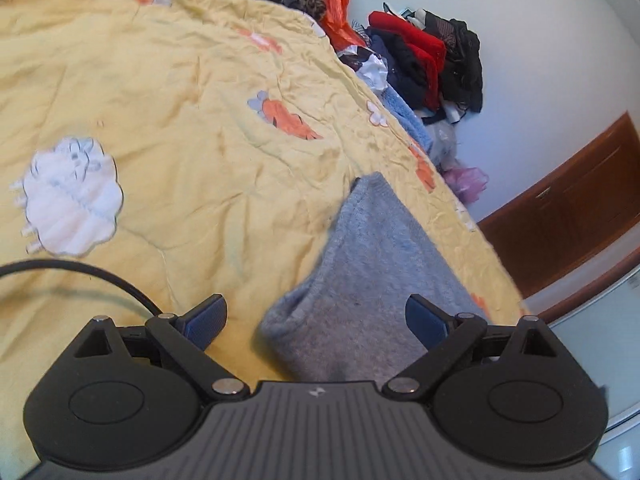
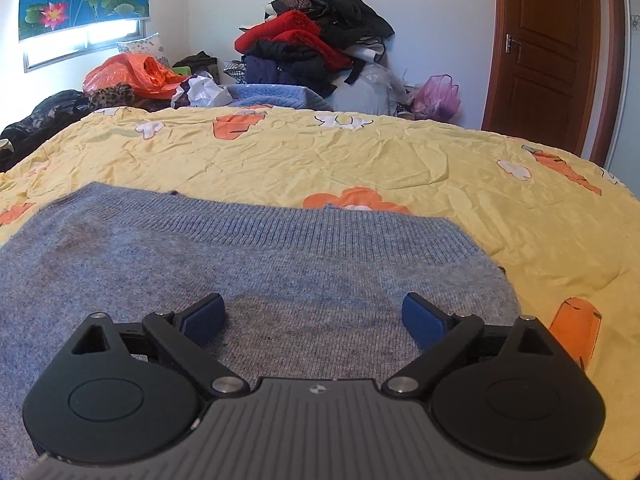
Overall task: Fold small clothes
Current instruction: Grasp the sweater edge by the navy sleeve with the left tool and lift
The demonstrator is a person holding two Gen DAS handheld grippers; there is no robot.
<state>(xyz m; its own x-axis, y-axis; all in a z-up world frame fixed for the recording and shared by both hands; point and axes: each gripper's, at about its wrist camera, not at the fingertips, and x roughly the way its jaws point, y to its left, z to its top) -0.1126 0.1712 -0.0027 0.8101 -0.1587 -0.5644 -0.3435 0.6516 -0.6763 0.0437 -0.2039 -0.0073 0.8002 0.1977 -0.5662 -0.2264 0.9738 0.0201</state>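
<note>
A grey-blue knitted garment [image 2: 256, 264] lies flat on the yellow bedspread [image 2: 360, 160], its ribbed hem toward the far side. My right gripper [image 2: 314, 318] hovers just above the knit, open wide, with its blue pads clear of the cloth. In the left wrist view the same garment [image 1: 372, 272] shows as a folded strip running away from the camera, tilted in the frame. My left gripper [image 1: 316, 320] is open over the near end of the strip, and nothing is pinched between its pads.
A heap of red, black and dark clothes [image 2: 312, 48] rises beyond the bed by the wall, with an orange plastic bag [image 2: 132, 74] and a pink bag [image 2: 436, 96]. A brown door [image 2: 548, 52] stands at the right. A black cable [image 1: 80, 272] crosses the bedspread.
</note>
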